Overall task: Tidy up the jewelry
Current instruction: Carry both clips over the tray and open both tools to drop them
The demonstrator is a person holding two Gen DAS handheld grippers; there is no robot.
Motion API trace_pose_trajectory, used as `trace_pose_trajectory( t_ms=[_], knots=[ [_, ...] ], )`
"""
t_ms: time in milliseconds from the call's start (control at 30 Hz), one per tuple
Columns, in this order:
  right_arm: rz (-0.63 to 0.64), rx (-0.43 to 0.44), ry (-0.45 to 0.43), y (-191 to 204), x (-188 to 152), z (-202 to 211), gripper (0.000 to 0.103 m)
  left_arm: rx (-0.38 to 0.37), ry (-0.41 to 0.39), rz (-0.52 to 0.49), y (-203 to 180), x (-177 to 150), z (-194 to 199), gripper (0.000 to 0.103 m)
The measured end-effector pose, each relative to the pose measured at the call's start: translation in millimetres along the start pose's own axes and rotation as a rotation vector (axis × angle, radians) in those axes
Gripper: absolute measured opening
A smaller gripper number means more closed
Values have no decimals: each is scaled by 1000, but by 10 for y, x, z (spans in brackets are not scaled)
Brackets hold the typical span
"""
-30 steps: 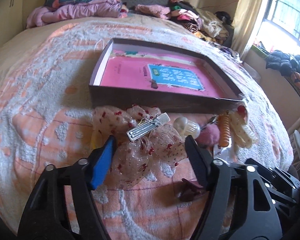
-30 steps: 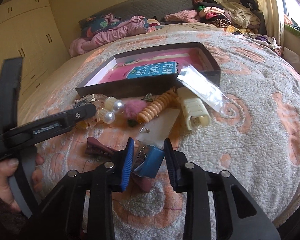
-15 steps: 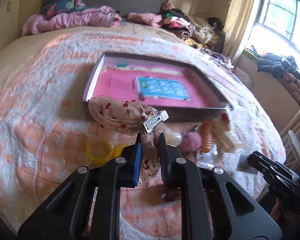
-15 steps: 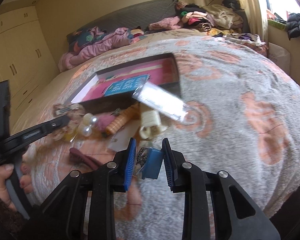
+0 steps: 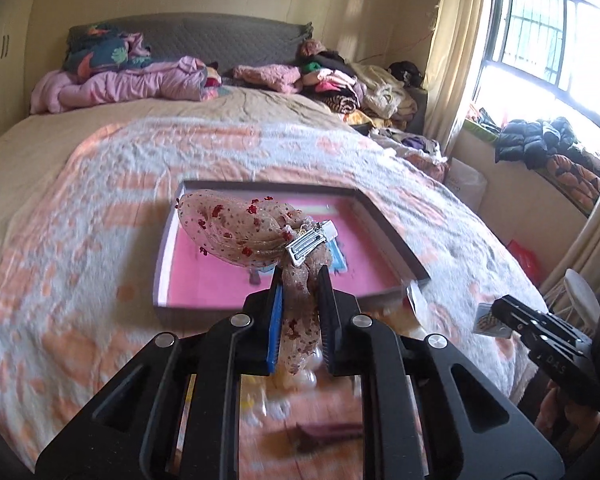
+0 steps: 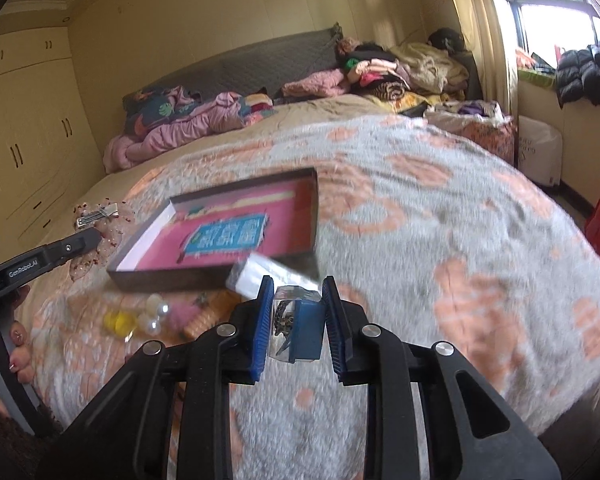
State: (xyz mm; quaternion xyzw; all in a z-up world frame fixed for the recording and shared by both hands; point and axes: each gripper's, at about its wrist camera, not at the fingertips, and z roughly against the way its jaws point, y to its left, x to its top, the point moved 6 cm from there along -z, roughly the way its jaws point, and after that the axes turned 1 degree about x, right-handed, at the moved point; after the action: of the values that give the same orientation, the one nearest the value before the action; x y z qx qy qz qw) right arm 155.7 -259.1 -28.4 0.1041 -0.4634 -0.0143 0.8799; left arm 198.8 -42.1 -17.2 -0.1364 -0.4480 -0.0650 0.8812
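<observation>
My left gripper (image 5: 300, 312) is shut on a sheer dotted hair bow with a silver clip (image 5: 256, 228) and holds it up in the air in front of the dark box with a pink lining (image 5: 396, 236). The bow also shows in the right wrist view (image 6: 100, 216), left of the box (image 6: 314, 208). My right gripper (image 6: 296, 320) is shut on a small clear packet with a blue card and a chain (image 6: 300, 328), lifted above the bedspread. Loose hair accessories (image 6: 168, 314) lie on the bed in front of the box.
The patterned bedspread (image 6: 460, 220) covers a wide bed. Piles of clothes (image 5: 340, 84) and a pink quilt (image 5: 132, 84) lie at the headboard. A clear plastic bag (image 6: 276, 272) leans on the box's near corner. A window with curtains (image 5: 540, 60) is at the right.
My left gripper shut on the hair bow and lifted it off the bed toward the box. My right gripper rose higher with the packet still in it.
</observation>
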Motion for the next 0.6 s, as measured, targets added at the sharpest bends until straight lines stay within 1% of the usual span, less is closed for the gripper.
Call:
trace_pose_trajectory(
  t_ms=[133,300,500,600],
  knots=[
    [35,9,-24,63,230,-95,24,22,-21,-2,98,164,-89,10],
    [79,33,-34,217,463,-310,24,60,-18,15,320,284,-276,10],
    [127,60,-38,431,675,-612,24,91,8,36,564,337,-517,10],
    [146,68,-21,513,728,-797,24,96,28,48,651,319,-636,10]
  ],
)
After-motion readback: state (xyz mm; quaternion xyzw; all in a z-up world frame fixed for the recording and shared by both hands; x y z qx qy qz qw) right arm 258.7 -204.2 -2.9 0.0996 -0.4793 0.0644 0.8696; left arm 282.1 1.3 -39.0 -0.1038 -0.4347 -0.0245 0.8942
